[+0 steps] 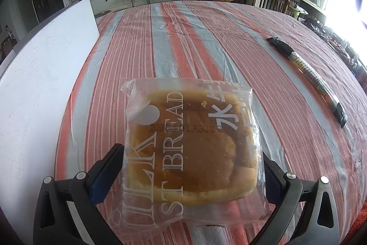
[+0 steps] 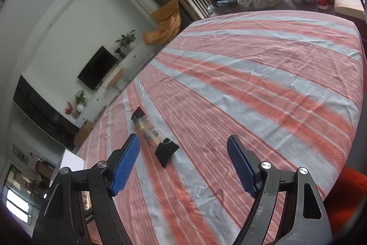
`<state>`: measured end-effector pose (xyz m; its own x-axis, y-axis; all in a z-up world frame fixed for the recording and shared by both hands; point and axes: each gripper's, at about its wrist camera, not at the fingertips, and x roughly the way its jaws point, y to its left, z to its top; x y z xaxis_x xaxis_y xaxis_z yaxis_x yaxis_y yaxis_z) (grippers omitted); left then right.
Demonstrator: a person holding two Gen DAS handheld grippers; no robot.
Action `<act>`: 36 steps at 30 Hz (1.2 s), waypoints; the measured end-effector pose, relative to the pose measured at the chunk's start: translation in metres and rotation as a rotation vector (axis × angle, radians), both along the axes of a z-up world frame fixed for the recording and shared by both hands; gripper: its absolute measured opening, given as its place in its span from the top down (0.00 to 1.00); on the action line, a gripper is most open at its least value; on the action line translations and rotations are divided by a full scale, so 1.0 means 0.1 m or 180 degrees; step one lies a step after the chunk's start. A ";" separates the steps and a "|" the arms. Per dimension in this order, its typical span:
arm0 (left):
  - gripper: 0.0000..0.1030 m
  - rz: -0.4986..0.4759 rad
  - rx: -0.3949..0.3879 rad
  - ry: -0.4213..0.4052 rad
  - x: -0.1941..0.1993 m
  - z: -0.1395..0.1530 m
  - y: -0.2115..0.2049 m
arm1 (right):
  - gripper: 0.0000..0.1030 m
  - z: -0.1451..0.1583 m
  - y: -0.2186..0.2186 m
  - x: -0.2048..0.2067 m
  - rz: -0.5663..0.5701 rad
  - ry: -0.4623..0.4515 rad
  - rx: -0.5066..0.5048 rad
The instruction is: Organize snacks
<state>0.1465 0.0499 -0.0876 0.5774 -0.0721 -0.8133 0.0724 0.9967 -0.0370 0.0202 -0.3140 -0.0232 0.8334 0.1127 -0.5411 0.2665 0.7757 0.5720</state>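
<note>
Bread packet [image 1: 190, 148], held between left gripper [image 1: 190, 167] pads above striped tablecloth [image 1: 183, 38]; print runs lengthwise away. Snack stick [image 2: 152, 137] lies diagonally; right gripper [image 2: 183, 164] gapes empty, open cloth beyond.

left wrist: close, looking down | right wrist: shallower | shared: striped tablecloth [image 1: 206, 38], snack stick [image 2: 152, 133]

bagged bread [image 1: 190, 148] – stick pack [image 1: 309, 77] apart
</note>
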 end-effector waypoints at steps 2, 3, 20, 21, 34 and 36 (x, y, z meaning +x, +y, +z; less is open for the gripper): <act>0.00 0.0003 -0.0012 -0.0005 0.00 0.00 0.00 | 0.21 0.00 0.11 0.20 0.0274 0.0161 -0.0082; 0.00 0.0004 -0.0021 -0.0008 0.00 0.00 0.01 | 0.21 0.02 0.18 0.30 0.0396 0.0228 -0.0183; 0.00 0.0011 -0.0011 -0.0008 0.00 0.00 0.01 | 0.21 -0.36 1.11 2.16 0.1555 0.1581 -0.1299; 0.00 0.0011 -0.0010 -0.0007 0.00 0.00 0.01 | 0.21 -0.37 1.15 2.18 0.1573 0.1605 -0.1388; 0.06 -0.0009 -0.0113 -0.0011 0.01 0.03 0.06 | 0.79 -0.27 0.95 1.89 0.1362 0.1553 -0.1035; 0.30 -0.0054 -0.0160 -0.0058 -0.03 0.10 0.09 | 0.79 -0.20 0.84 1.72 0.1338 0.1359 -0.0516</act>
